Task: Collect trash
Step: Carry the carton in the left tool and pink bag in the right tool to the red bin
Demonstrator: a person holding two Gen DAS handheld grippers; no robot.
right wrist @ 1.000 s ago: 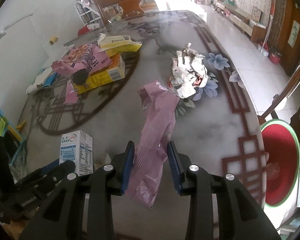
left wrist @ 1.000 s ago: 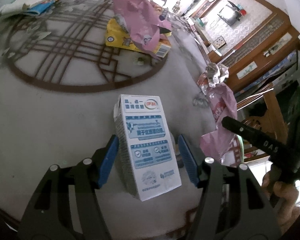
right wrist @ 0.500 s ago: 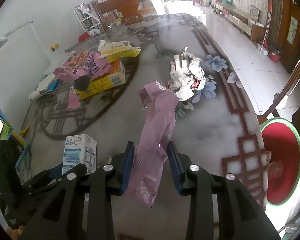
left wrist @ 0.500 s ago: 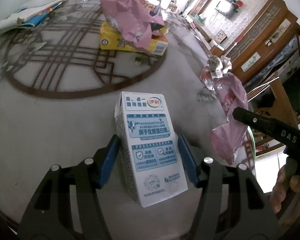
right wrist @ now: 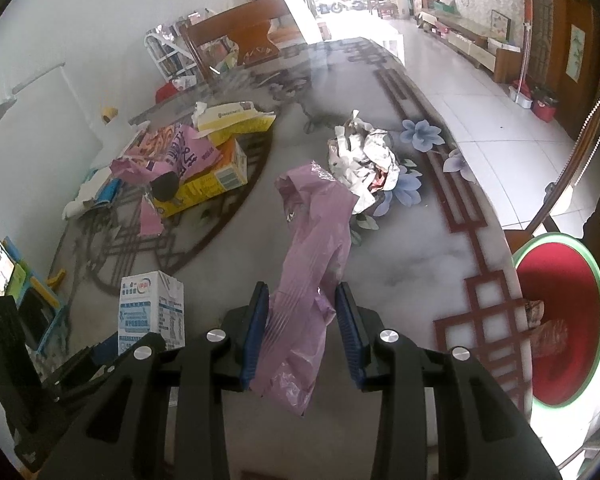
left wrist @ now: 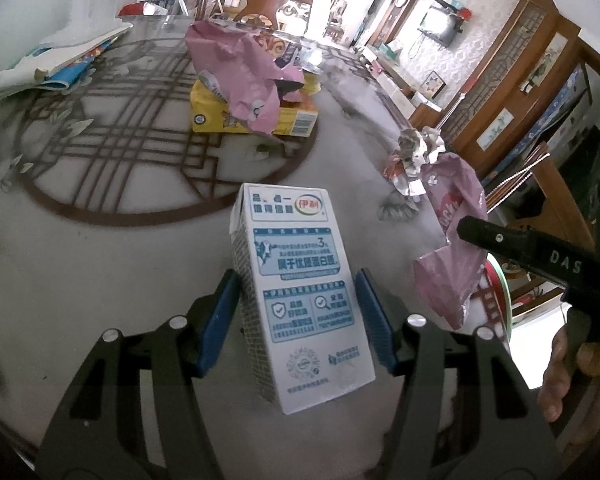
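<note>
A white and blue milk carton [left wrist: 296, 240] sits tilted between the blue pads of my left gripper [left wrist: 296, 280], which is shut on its sides, above the marble table [left wrist: 100, 264]. In the right wrist view the same carton [right wrist: 150, 312] shows at the lower left. My right gripper [right wrist: 302, 288] is shut on a pink plastic bag [right wrist: 316, 232], which hangs crumpled from the pads with its far end over the table. The left wrist view shows that bag [left wrist: 452, 240] at the right, under the right gripper's black finger.
A crumpled foil wrapper [right wrist: 364, 160] lies beyond the bag. A yellow box [right wrist: 208, 184] with a pink wrapper on it [right wrist: 180, 152] sits mid-table, and papers [left wrist: 56, 64] lie at the far left. A red bin with a green rim [right wrist: 556, 320] stands past the table's right edge.
The left view has rolled and tipped up a little, showing more of the room. The carton stays in the left jaws and the pink bag in the right ones.
</note>
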